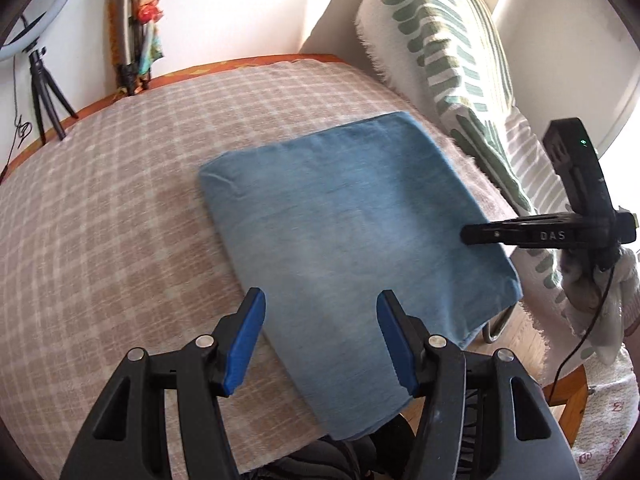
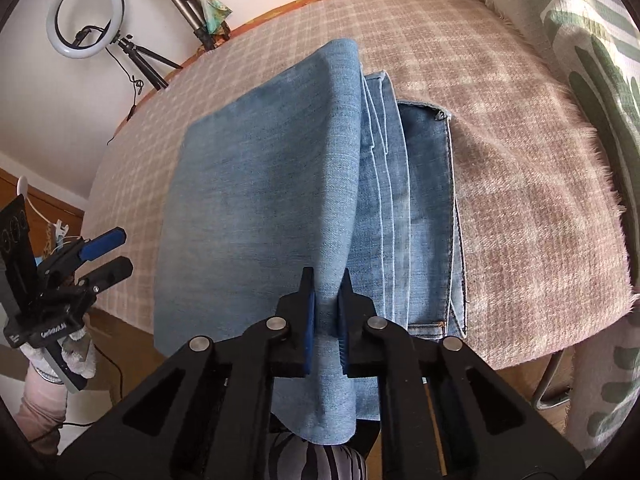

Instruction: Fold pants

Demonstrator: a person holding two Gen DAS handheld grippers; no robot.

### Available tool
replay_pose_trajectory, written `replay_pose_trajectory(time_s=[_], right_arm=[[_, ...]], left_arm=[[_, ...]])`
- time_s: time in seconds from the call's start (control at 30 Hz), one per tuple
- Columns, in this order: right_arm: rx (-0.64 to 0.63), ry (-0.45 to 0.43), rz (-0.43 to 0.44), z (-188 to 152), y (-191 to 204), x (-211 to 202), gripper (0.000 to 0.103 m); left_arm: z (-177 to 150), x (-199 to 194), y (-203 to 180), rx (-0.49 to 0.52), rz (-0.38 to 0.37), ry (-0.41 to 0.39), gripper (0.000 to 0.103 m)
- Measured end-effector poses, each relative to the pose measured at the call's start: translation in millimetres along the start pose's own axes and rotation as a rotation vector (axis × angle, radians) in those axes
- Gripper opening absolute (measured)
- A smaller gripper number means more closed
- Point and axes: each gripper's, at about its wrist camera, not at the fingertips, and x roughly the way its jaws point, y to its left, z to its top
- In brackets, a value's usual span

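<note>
Pants (image 2: 260,184), blue and folded in a stack, lie on the checked blanket (image 2: 520,152). The right gripper (image 2: 326,308) has its jaws pinched tight on the top layer. The left gripper (image 1: 320,340) hangs over the near edge, jaws wide apart.

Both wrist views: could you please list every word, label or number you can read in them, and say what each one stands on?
"DAS": pale letters on the side of the right gripper, seen in the left wrist view.
White lettering on the body of the left gripper, in the right wrist view: too small and blurred to read.
Faint marks on the dark plate by that gripper: unreadable.
No text shows on the jeans.
</note>
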Motion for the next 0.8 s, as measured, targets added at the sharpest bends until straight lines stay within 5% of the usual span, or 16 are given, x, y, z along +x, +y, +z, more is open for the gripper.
replay_pose_trajectory(time_s=[0.2,0.4,0.63,0.73,0.8], right_arm=[[-0.128,-0.054,-0.158,-6.3,22.9,-13.6,0.006],[-0.092,-0.045,-0.183,-15.4,-3.9,-8.9,0.005],[-0.007,-0.056,-0.110,-25.2,-26.9,5.0,0.006],[0.028,-0.073,-0.054,-26.3,-37.6,-8.9,0.019],[0.017,-0.100,-0.080,-25.8,-40.2,-20.3,0.039]], left_arm=[[-5.4,6.3,35.1,-0.081,0.050,0.002,0.056],[-6.6,13.1,46.2,-0.133,0.016,0.013,0.056],[1.2,32.1,41.9,-0.138,-0.022,0.046,0.056],[3.7,38.0,42.9,-0.161,-0.040,0.051,0.056],[4.4,40.1,43.7,-0.169,-0.049,0.044,0.056]])
